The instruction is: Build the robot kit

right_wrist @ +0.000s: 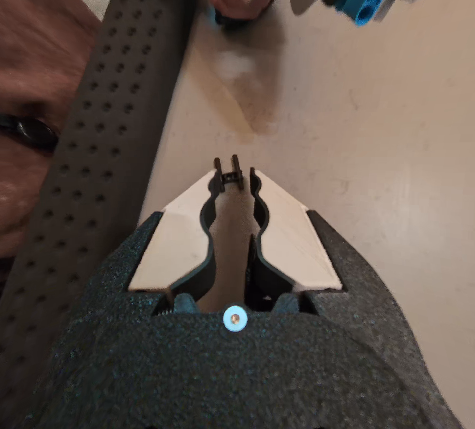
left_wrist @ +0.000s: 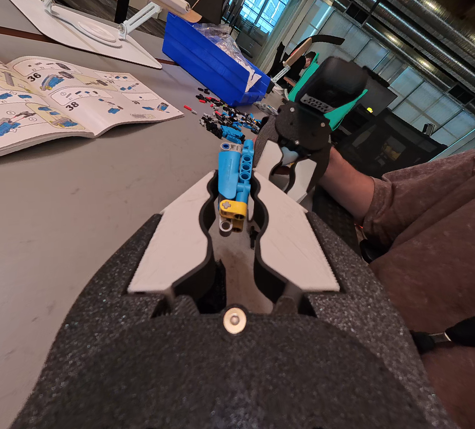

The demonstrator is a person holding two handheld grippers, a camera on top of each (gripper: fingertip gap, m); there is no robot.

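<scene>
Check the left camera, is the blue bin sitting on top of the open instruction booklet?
No, the blue bin stands on the table beyond the booklet.

Open white paper instruction booklet (left_wrist: 77, 97), flat on grey tabletop (left_wrist: 128, 211): bold black printed step numbers beside coloured assembly diagrams, legible. Small dark tag (left_wrist: 316, 105) under black rounded camera body (left_wrist: 336, 79): pale characters, upside down. Right wrist view: no writing readable.

An open instruction booklet (left_wrist: 77, 97) lies on the grey table (left_wrist: 90, 211), with a white stand (left_wrist: 77, 28) behind it. Loose small parts (left_wrist: 226, 121) are scattered beside a blue bin (left_wrist: 205, 61).
</scene>
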